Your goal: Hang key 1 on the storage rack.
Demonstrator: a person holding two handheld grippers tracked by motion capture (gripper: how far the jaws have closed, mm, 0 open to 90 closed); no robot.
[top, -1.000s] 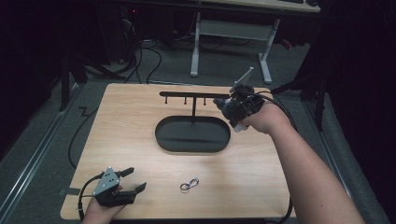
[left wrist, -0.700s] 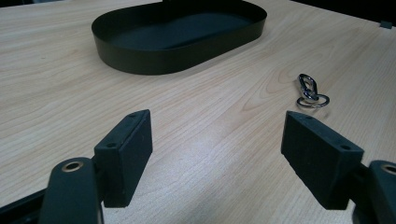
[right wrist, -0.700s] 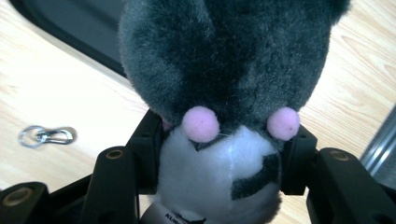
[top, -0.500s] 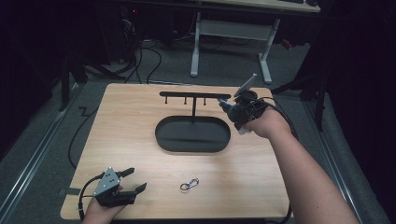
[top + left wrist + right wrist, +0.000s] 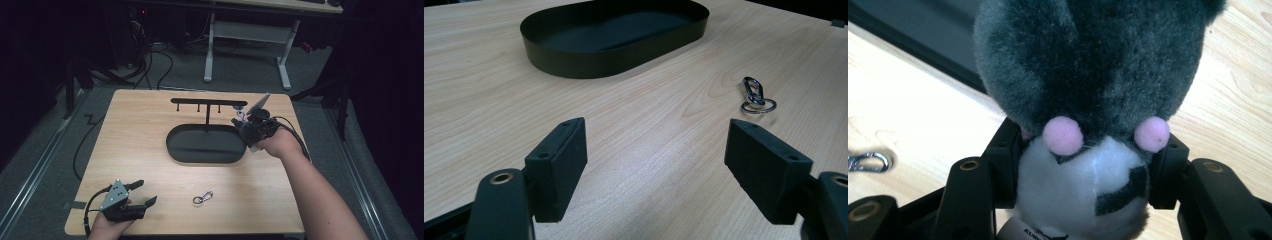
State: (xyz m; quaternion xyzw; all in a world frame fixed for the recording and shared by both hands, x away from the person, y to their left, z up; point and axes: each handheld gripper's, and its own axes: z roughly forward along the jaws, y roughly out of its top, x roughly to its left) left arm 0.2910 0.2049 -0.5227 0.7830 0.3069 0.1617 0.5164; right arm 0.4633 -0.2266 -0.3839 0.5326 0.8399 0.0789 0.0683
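My right gripper is shut on a small plush toy, dark grey with a white belly and two pink dots; its jaws press the toy's sides. It hangs over the right end of the black oval tray, by the black hook rack. Near the table's front left corner my left gripper stands open and holds nothing. A metal clasp with a ring lies on the wood to its right. The left gripper view has the clasp ahead on the right and the tray beyond.
The wooden table ends close to the left gripper at the front. A white desk frame and cables lie on the floor behind it. The person's right forearm crosses the table's right side.
My right gripper has come down with the plush toy, from level with the rack's right end to just over the tray's right end. The left gripper has stayed put.
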